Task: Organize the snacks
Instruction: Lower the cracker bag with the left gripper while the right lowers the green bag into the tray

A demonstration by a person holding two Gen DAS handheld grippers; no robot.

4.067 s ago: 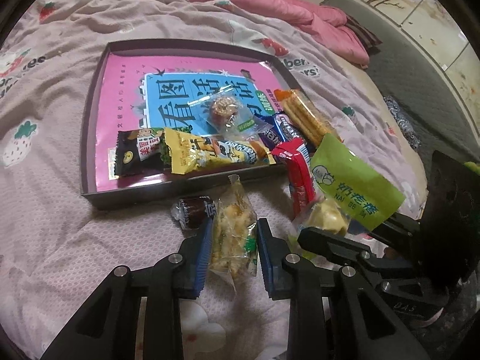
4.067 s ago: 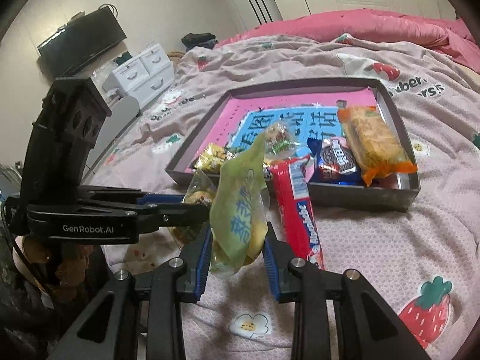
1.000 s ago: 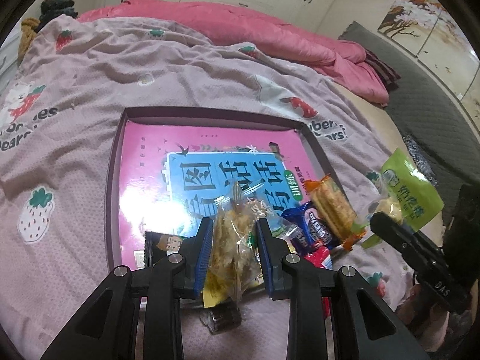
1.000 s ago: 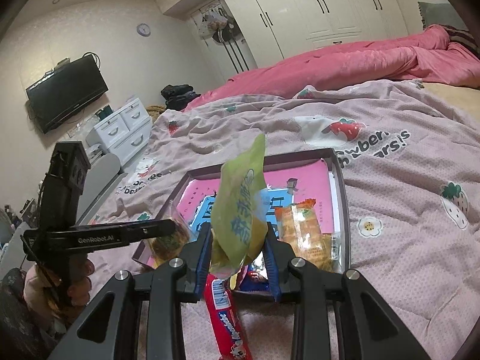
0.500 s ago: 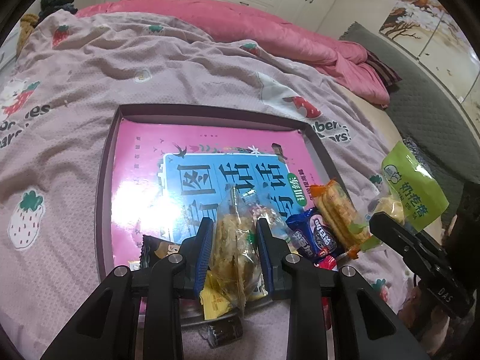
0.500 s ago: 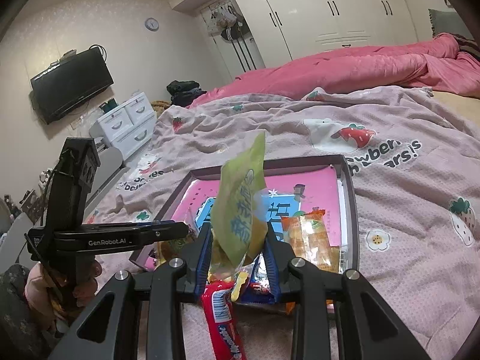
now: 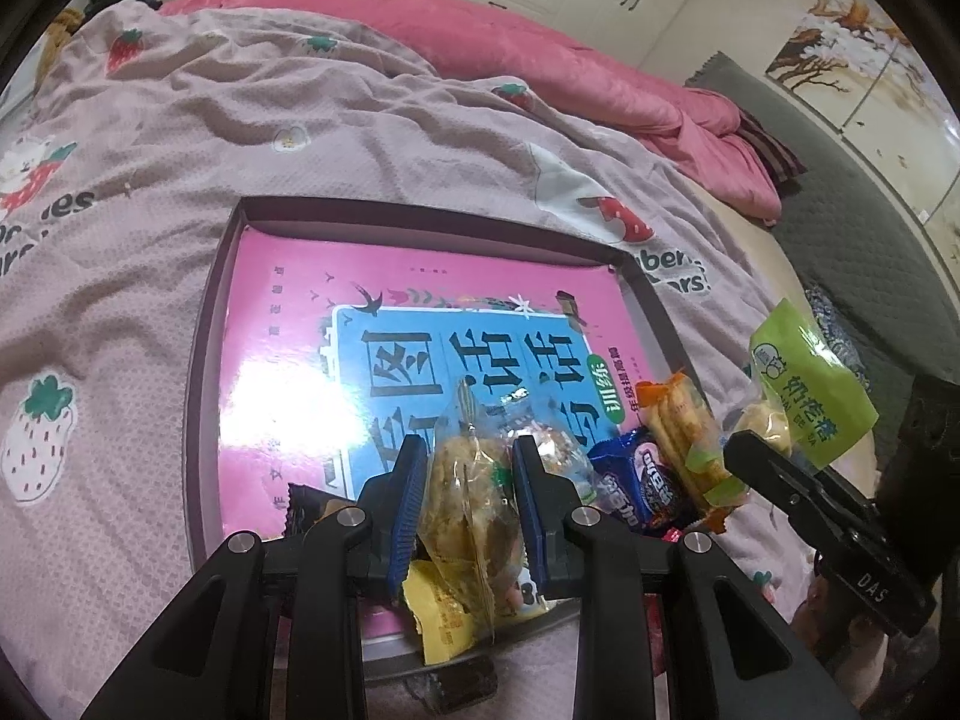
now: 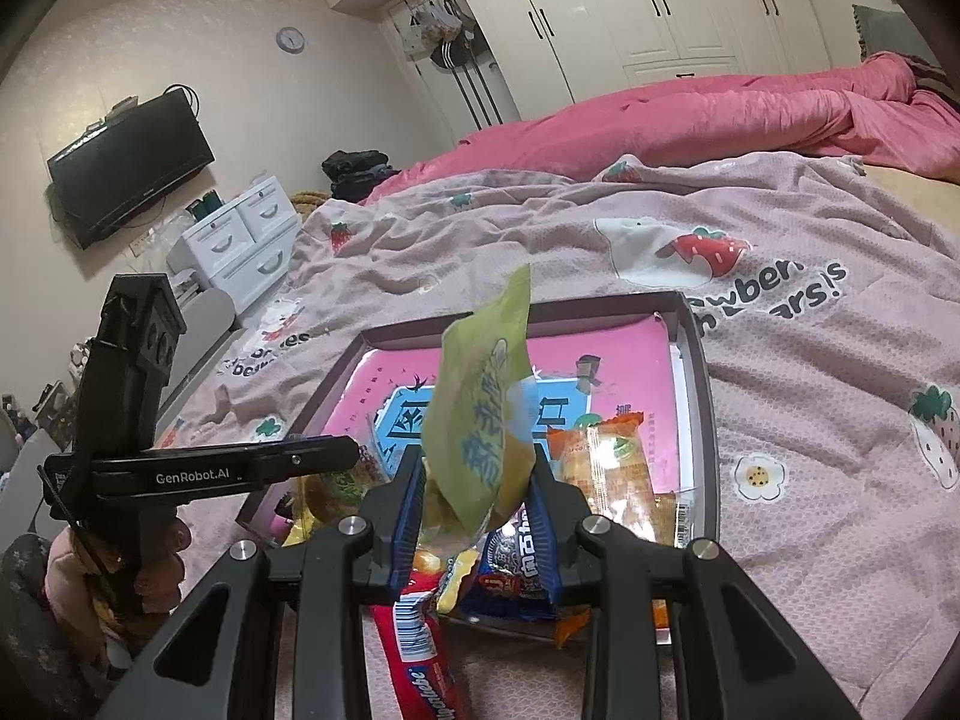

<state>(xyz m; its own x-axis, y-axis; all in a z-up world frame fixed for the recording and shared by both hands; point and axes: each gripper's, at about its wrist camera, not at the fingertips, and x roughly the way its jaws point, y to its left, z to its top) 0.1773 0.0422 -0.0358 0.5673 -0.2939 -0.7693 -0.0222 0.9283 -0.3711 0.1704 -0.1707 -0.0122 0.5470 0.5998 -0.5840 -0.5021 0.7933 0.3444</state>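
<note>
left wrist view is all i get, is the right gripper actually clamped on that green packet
Observer: Yes. The right wrist view shows the right gripper with both blue pads pressed on the green packet, held over the near end of the tray.
Operator: anything outside the tray on that side
Observer: A red packet lies on the blanket just in front of the tray, below that gripper.

A tray (image 7: 207, 324) lay on the bedspread (image 7: 120, 192), a book (image 7: 288, 312) inside it. Snack packs (image 7: 678, 438) crowded its near right corner. One bar (image 8: 420, 666) lay outside, before the tray.
</note>
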